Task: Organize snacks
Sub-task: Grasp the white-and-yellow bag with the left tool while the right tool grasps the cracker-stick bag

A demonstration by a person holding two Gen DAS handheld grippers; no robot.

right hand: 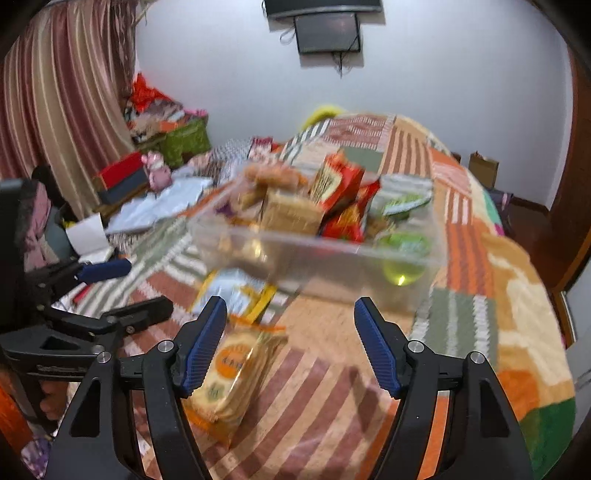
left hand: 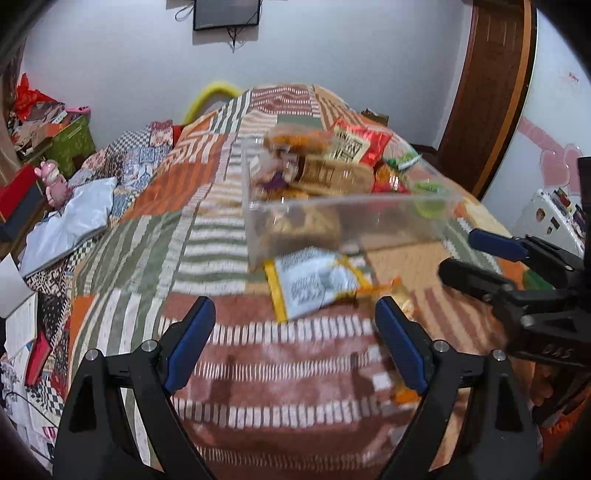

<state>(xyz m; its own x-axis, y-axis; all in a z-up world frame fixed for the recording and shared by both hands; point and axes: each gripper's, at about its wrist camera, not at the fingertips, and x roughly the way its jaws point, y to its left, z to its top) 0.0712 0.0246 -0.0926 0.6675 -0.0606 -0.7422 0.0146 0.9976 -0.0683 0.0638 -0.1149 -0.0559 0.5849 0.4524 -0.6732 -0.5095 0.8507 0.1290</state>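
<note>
a clear plastic bin [left hand: 351, 218] sits on the bed's patchwork blanket [left hand: 155, 236], its near wall facing both cameras. it is packed with snacks: a red packet [left hand: 364, 142] standing toward the back, a tan biscuit pack [left hand: 332, 177] in the middle, an orange-brown packet [left hand: 299, 140] on top at the far left, and green-lidded cups [left hand: 430, 195] at the right end. motion blur hides any print on them.

just in front of the bin, touching or slightly tucked under its near wall, lies a pale blue and white packet with yellow edging [left hand: 314, 284], flat on the blanket. nearer still lies a golden cracker pack [right hand: 236, 373] with an orange round label, resting on the striped part of the blanket.

the left gripper [left hand: 295, 343] hangs over the blanket with its blue pads wide apart and nothing between them; the pale packet lies just beyond its fingertips. the right gripper [right hand: 291, 343] also stands with jaws apart, gripping nothing; the cracker pack lies below its left finger, and contact there is unclear. each gripper shows at the edge of the other's view, side by side.

beyond the bed, a dark screen [right hand: 328, 31] hangs on the white wall, striped curtains [right hand: 62, 96] fall at the left, and boxes and a pink toy [right hand: 157, 171] crowd the corner.
</note>
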